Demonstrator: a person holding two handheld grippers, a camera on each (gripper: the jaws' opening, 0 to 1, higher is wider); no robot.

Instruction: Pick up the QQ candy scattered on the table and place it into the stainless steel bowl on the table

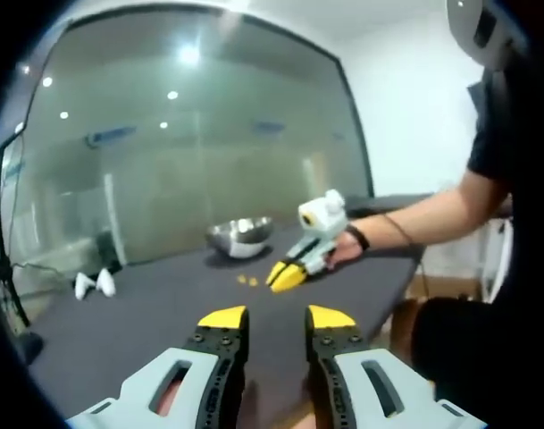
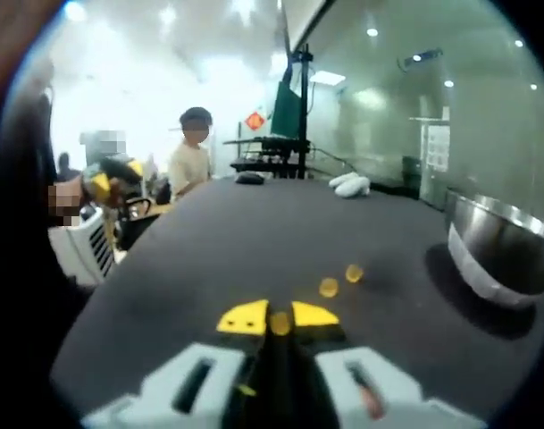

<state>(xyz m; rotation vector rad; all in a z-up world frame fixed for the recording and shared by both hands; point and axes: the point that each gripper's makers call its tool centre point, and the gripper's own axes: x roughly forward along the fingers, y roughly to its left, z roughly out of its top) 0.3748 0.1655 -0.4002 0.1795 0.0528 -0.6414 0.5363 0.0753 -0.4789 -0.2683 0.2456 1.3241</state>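
the right claw (image 2: pixel 280 320) pinches one candy (image 2: pixel 280 323) on the surface (image 2: pixel 209 259), so lift straight, then carry toward the bowl (image 2: pixel 497 248) at two o'clock; the left claw (image 1: pixel 275 319) hangs open, empty.

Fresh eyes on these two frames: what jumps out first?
The right gripper, yellow-tipped, is low over the dark table, with a yellow candy between its nearly closed tips; whether it is gripped is unclear. Two more candies lie just ahead, and the shiny stainless steel bowl sits at the right of that view. In the left gripper view, the left gripper is open above the near table edge.
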